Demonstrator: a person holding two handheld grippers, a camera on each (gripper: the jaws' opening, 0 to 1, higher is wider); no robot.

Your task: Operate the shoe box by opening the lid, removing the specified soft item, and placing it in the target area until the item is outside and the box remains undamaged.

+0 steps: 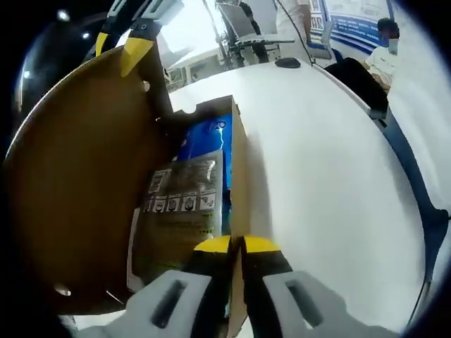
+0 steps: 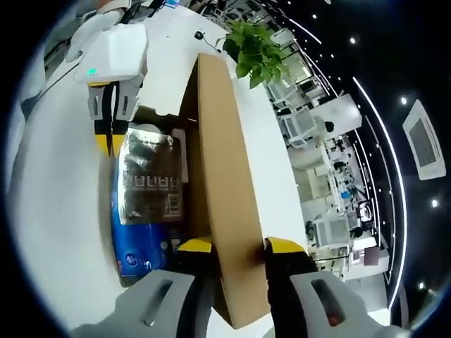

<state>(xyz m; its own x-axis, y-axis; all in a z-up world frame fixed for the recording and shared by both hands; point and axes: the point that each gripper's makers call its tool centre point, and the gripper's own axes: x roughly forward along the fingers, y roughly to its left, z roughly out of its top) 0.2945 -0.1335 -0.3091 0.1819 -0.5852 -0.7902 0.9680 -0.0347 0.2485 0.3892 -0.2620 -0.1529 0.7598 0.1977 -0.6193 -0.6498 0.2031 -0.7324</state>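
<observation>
The brown shoe box (image 1: 239, 151) lies on a white table with its lid (image 1: 77, 183) swung up and open. Inside lie a grey soft packet (image 1: 180, 204) with printed labels and, under it, a blue pack (image 1: 208, 137). My left gripper (image 1: 237, 245) is shut on the box's side wall. My right gripper (image 1: 120, 48) pinches the lid's far edge. In the right gripper view my right gripper (image 2: 239, 245) is shut on the raised lid (image 2: 225, 176), the grey packet (image 2: 149, 176) and blue pack (image 2: 134, 246) lie left of it, and my left gripper (image 2: 111, 141) clamps the box wall.
The white table (image 1: 331, 183) stretches right of the box. A small black object (image 1: 287, 63) sits at its far end. A person (image 1: 384, 53) sits beyond the table's edge. A potted plant (image 2: 257, 46) stands past the lid, with office desks behind it.
</observation>
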